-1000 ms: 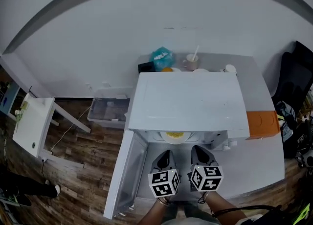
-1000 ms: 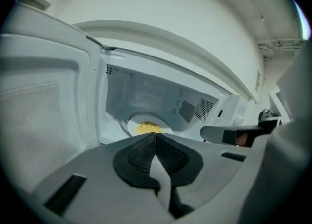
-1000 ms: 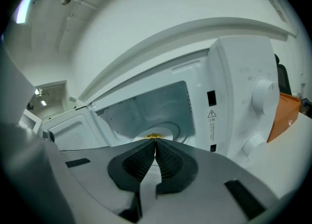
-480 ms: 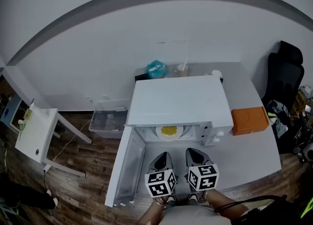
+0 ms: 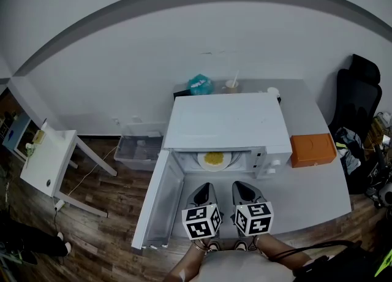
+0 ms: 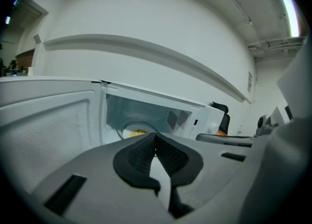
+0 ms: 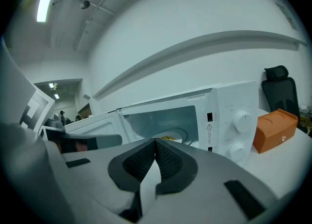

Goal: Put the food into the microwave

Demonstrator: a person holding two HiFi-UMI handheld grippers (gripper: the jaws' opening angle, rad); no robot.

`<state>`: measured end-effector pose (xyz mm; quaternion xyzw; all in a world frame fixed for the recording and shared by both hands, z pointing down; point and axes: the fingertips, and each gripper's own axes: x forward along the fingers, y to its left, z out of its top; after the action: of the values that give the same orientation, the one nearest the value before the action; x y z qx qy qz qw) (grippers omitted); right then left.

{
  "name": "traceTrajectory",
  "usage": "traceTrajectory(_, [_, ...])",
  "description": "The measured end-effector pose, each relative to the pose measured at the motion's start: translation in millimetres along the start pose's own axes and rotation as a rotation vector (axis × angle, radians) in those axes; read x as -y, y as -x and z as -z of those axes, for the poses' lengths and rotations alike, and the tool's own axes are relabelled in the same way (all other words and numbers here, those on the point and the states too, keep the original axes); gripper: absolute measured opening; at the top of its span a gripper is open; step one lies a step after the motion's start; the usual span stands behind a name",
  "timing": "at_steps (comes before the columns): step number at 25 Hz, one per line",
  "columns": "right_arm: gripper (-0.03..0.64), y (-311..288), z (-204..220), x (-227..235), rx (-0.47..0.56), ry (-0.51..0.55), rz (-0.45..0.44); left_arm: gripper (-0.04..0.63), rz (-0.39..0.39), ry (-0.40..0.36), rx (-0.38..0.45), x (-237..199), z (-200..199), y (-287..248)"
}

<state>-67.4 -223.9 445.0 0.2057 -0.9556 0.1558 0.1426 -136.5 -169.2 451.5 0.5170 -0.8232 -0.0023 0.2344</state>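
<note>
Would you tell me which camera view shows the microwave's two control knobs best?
The right gripper view: both knobs face the camera, large and unobstructed. The head view shows them only as tiny bumps from above. The left gripper view does not show them.

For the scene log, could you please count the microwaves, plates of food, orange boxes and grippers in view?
Microwave: 1
Plate of food: 1
Orange box: 1
Grippers: 2 (left gripper, right gripper)
Total: 5
</note>
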Motion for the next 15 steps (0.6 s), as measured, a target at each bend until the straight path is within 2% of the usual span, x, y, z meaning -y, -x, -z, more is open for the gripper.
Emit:
traceTrajectory(7, [0.017, -3.8, -2.4, -6.7, 0.002, 0.013, -0.011, 0.005, 0.0, -0.004, -0.003, -1.5, -0.2, -1.0])
traceTrajectory(15, [0.017, -5.6, -2.3, -1.5, -0.001, 0.013, 0.02, 0.005, -0.005, 0.001, -0.01, -6.1, -0.2, -5.4])
